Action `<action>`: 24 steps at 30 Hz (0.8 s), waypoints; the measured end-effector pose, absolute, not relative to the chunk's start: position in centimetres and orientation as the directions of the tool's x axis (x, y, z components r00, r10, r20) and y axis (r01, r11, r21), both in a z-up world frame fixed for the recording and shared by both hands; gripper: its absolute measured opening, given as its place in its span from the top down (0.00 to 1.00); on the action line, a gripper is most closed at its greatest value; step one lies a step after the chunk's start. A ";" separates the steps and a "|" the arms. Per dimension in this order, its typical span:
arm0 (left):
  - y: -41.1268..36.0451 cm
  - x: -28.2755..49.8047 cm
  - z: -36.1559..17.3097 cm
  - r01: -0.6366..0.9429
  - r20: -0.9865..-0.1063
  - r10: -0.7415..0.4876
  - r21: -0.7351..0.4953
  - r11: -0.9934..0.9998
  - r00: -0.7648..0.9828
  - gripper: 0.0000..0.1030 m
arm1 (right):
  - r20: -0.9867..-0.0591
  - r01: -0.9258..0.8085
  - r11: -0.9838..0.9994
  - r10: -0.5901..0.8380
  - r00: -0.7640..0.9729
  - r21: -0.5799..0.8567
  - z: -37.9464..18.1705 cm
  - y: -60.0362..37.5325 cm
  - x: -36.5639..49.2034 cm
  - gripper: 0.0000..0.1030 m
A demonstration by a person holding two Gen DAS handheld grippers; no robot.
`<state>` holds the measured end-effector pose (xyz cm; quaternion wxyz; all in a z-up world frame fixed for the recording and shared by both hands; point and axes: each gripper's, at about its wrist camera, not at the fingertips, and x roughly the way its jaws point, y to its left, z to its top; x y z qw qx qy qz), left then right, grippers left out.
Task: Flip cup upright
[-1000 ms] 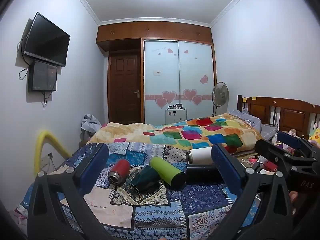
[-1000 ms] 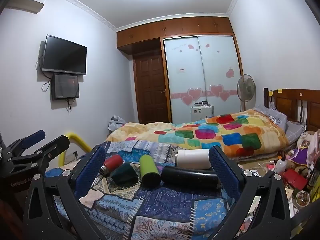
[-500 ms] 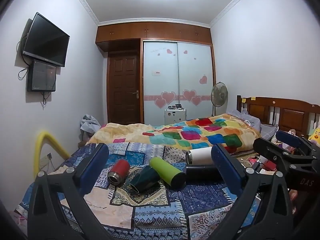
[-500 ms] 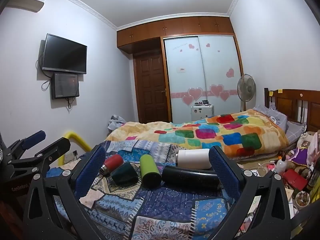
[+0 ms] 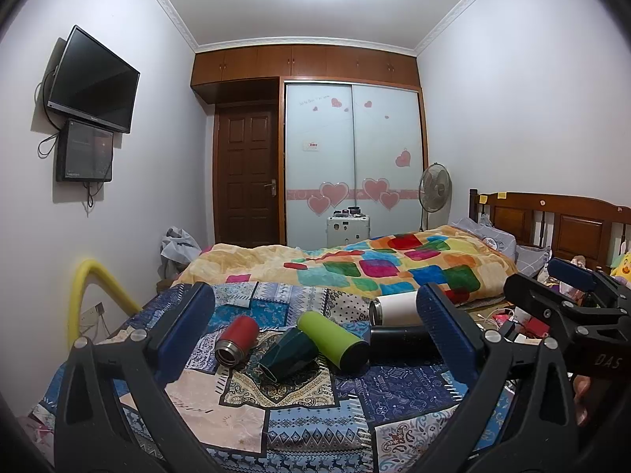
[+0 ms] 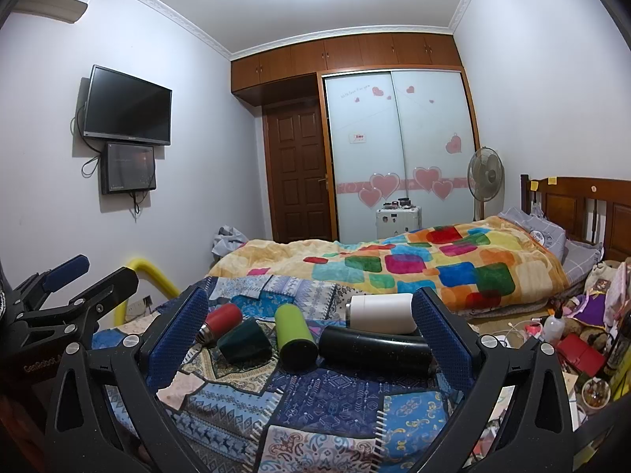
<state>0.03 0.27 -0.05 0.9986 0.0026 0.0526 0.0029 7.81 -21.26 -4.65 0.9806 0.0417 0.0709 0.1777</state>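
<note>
Cup (image 5: 290, 358) (image 6: 244, 339), dark green and faceted, lies on its side on the patchwork cloth (image 5: 276, 425) (image 6: 315, 402), long axis slanting, mouth toward me, between the red flask (image 5: 237, 339) (image 6: 221, 323) and green bottle (image 5: 333, 339) (image 6: 294, 337). My left gripper (image 5: 315, 331) and right gripper (image 6: 305, 335) hover short of it, jaws wide, empty.
</note>
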 end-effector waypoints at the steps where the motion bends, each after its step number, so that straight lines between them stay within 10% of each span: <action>1: 0.3 0.0 0.0 -0.004 -0.106 0.005 0.005 1.000 0.994 0.00 | -0.125 -0.344 0.933 0.355 0.926 0.107 -4.6 -21.2 7.8 0.00; 24: 0.2 0.1 0.0 -0.001 -0.096 0.002 0.006 1.000 0.995 0.00 | -0.120 -0.347 0.933 0.356 0.927 0.092 -4.2 -20.7 7.5 0.00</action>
